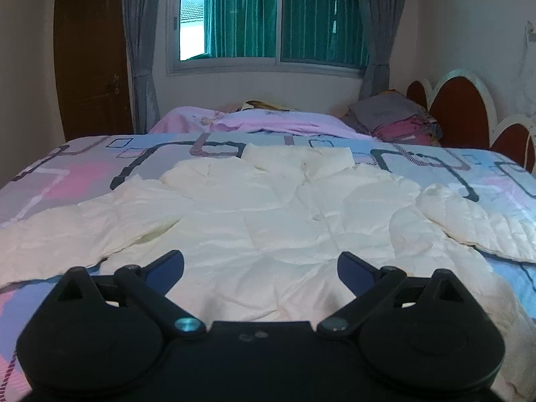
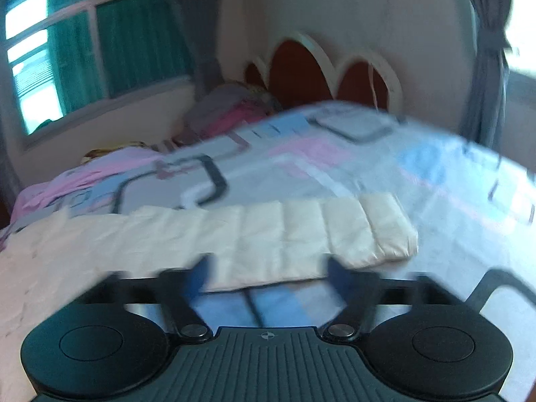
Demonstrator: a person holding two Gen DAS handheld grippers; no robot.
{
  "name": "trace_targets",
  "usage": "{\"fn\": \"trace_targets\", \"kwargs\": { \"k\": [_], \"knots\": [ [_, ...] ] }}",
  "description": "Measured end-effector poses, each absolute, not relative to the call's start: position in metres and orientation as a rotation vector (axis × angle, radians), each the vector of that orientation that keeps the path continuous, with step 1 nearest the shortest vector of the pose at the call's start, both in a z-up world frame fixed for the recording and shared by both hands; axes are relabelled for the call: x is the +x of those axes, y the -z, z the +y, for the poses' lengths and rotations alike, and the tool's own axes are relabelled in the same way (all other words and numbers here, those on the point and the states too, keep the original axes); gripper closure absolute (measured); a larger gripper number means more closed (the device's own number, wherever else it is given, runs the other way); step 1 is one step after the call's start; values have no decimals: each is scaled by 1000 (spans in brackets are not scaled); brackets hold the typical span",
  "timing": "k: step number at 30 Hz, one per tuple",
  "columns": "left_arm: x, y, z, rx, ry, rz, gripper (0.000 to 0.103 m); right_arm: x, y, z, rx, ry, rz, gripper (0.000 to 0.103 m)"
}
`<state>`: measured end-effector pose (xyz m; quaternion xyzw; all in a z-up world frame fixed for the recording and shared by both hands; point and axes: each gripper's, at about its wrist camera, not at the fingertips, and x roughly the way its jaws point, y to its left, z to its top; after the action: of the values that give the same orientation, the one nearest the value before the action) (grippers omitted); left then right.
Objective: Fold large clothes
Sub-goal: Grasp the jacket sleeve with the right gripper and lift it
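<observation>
A cream padded jacket [image 1: 268, 207] lies spread face up on the bed, collar toward the window and both sleeves out to the sides. My left gripper [image 1: 261, 261] hovers over its near hem, jaws wide apart with nothing between them. In the blurred right wrist view, the jacket's right sleeve [image 2: 301, 231] stretches across the bedcover to its cuff at the right. My right gripper [image 2: 268, 268] is at the sleeve's near edge, partly open. Its blue fingertips [image 2: 201, 271] straddle that edge, and I see no pad pressing on the cloth.
The bed carries a patterned pink, blue and grey cover [image 1: 67, 174]. A pink blanket [image 1: 268, 120] and a heap of pillows and clothes [image 1: 395, 117] lie beyond it. A scalloped red headboard [image 1: 465, 107] is at the right, with a window [image 1: 268, 16] and a brown door [image 1: 90, 50] behind.
</observation>
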<state>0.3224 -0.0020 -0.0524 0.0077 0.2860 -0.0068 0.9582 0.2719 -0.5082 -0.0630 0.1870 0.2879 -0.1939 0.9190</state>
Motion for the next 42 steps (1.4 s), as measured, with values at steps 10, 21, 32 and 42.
{"fn": "trace_targets", "kwargs": {
  "k": [10, 21, 32, 42],
  "knots": [
    [390, 70, -54, -5, -8, 685, 7, 289, 136, -611, 790, 438, 626, 44],
    [416, 73, -67, 111, -22, 745, 7, 317, 120, -618, 668, 493, 603, 90],
    [417, 65, 14, 53, 20, 729, 8, 361, 23, -434, 249, 113, 453, 91],
    [408, 58, 115, -126, -34, 732, 15, 380, 50, -207, 52, -292, 586, 91]
  ]
}}
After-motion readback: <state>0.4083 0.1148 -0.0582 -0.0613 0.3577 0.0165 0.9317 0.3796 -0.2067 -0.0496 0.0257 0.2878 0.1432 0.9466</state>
